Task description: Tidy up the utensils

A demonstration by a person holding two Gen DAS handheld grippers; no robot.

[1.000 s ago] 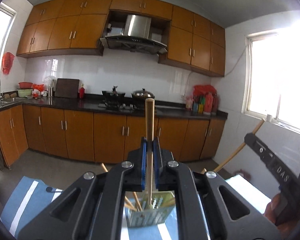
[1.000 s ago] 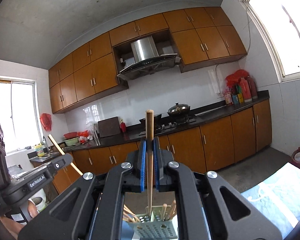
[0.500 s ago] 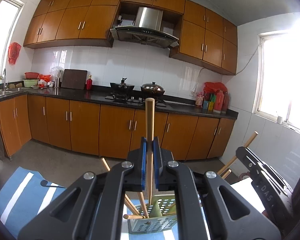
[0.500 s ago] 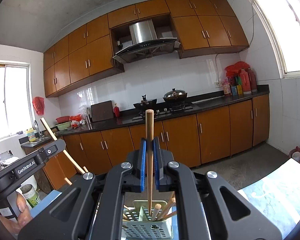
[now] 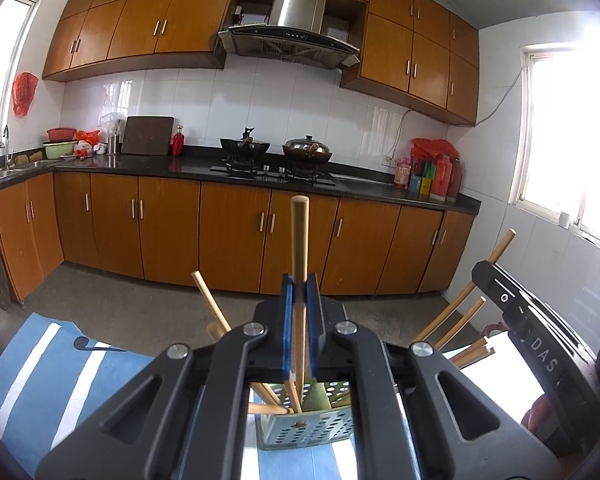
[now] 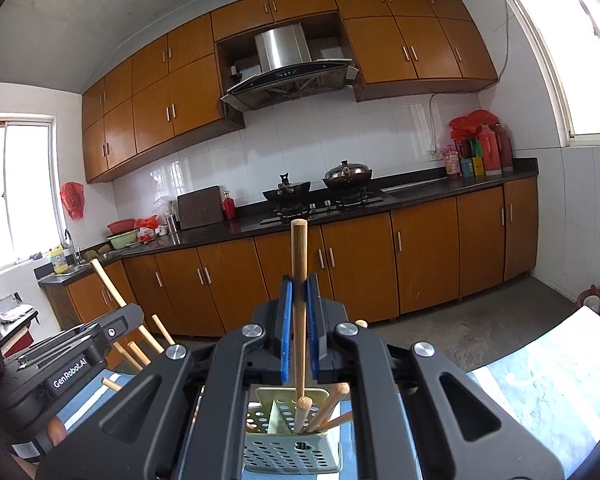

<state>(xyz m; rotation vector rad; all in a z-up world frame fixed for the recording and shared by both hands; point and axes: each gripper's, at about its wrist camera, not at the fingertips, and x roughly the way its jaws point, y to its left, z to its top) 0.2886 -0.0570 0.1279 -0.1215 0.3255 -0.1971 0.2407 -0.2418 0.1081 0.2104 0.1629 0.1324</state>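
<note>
My left gripper (image 5: 299,312) is shut on an upright wooden chopstick (image 5: 299,240); its lower end dips into a grey-green perforated utensil holder (image 5: 306,432) just below. Several other chopsticks (image 5: 214,306) lean out of that holder. My right gripper (image 6: 299,312) is likewise shut on a wooden chopstick (image 6: 299,264), whose lower end reaches into the same holder (image 6: 292,452) among other sticks (image 6: 330,400). Each gripper shows in the other's view: the right one (image 5: 536,344) at the right edge, the left one (image 6: 64,364) at the lower left.
The holder stands on a blue and white striped cloth (image 5: 44,364). Behind it are brown kitchen cabinets (image 5: 236,236), a dark counter with two pans on a stove (image 5: 276,160), a range hood (image 5: 292,36) and bright windows (image 6: 572,44).
Both grippers have sunk with their chopsticks, and the view has tipped down. The holder now shows larger and closer beneath each gripper, with the stick ends inside it.
</note>
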